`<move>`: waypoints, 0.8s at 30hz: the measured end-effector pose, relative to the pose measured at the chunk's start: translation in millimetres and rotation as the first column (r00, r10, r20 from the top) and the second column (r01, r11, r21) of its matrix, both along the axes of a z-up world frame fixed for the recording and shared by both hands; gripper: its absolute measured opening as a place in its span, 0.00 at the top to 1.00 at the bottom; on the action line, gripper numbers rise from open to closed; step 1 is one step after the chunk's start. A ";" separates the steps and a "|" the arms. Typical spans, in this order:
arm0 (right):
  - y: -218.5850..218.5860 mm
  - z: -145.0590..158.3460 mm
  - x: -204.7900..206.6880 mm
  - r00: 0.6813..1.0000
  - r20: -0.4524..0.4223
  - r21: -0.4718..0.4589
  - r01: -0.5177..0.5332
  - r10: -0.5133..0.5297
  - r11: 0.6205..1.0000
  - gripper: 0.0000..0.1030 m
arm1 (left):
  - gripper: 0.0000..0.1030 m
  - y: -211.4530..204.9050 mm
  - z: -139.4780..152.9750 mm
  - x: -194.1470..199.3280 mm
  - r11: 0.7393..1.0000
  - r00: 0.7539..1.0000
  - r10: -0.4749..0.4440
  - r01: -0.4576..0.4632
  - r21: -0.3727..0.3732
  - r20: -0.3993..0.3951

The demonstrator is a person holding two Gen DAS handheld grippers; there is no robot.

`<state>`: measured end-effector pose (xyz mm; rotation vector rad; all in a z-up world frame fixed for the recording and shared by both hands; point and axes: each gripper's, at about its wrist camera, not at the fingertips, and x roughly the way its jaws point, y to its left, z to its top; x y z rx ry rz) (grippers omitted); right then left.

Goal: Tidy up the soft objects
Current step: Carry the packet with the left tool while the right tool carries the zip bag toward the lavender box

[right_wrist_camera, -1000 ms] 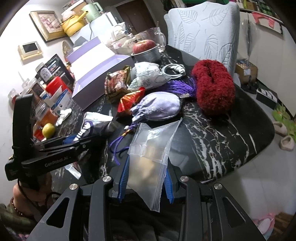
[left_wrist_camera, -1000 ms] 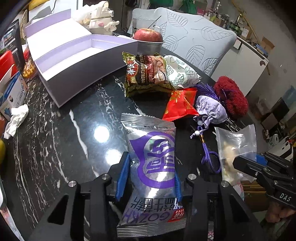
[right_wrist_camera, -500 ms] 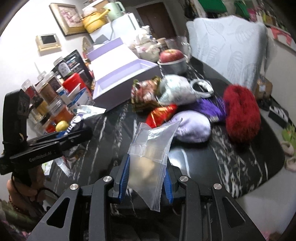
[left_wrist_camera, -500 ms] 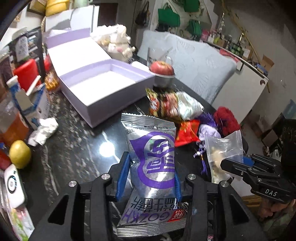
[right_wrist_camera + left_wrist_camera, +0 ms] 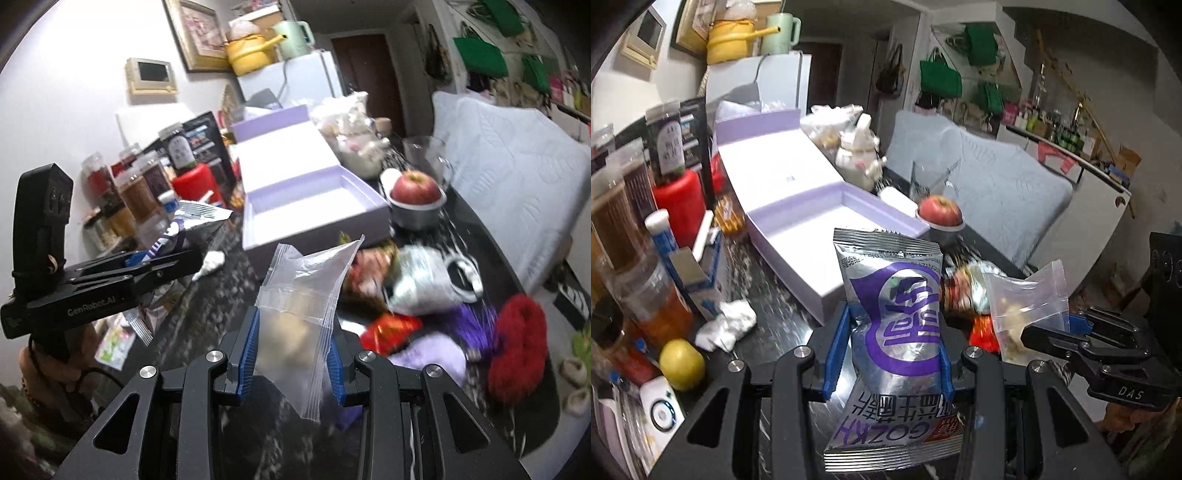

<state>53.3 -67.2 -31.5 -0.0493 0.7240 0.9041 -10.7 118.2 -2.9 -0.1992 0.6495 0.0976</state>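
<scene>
Both grippers have risen since a second ago — the purple box (image 5: 827, 236) now lies open below them. The left gripper (image 5: 888, 350) clamps a silver-purple snack packet (image 5: 894, 314), long axis upright, off the black marble table (image 5: 775, 321). The right gripper (image 5: 291, 354) pinches a clear zip bag (image 5: 295, 325), sealed end uppermost, tilted right.

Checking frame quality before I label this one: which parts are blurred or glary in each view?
Left wrist: silver snack bag sharp with foil glare; table clutter and apple smeared. Right wrist: clear zip bag sharp; red fluffy item and purple pouch motion-blurred; fisheye bends the edges.
</scene>
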 end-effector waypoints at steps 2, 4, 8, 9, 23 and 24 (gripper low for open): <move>6.2 6.4 3.7 1.000 0.016 0.003 -0.010 0.010 1.000 0.68 | 0.61 4.3 6.6 2.1 1.000 1.000 0.007 -0.007 0.008 0.019; 13.7 13.5 8.9 0.999 0.033 0.010 -0.020 0.020 1.000 0.68 | 0.61 9.4 12.7 4.9 1.000 0.999 0.012 -0.013 0.014 0.037; 27.0 26.5 17.8 0.997 0.060 0.023 -0.042 0.041 0.999 0.68 | 0.61 20.5 22.4 13.1 1.000 0.998 0.023 -0.024 0.016 0.062; 29.0 28.9 19.6 0.997 0.067 0.025 -0.047 0.045 0.999 0.68 | 0.61 23.5 24.8 15.7 0.999 0.997 0.027 -0.028 0.018 0.069; 66.4 55.0 70.1 0.990 0.129 0.041 -0.060 0.054 0.997 0.68 | 0.60 59.3 38.5 64.7 0.997 0.992 0.065 -0.071 0.042 0.112; 69.8 56.8 76.1 0.990 0.130 0.042 -0.059 0.053 0.997 0.68 | 0.61 62.3 38.9 69.5 0.996 0.991 0.067 -0.072 0.043 0.114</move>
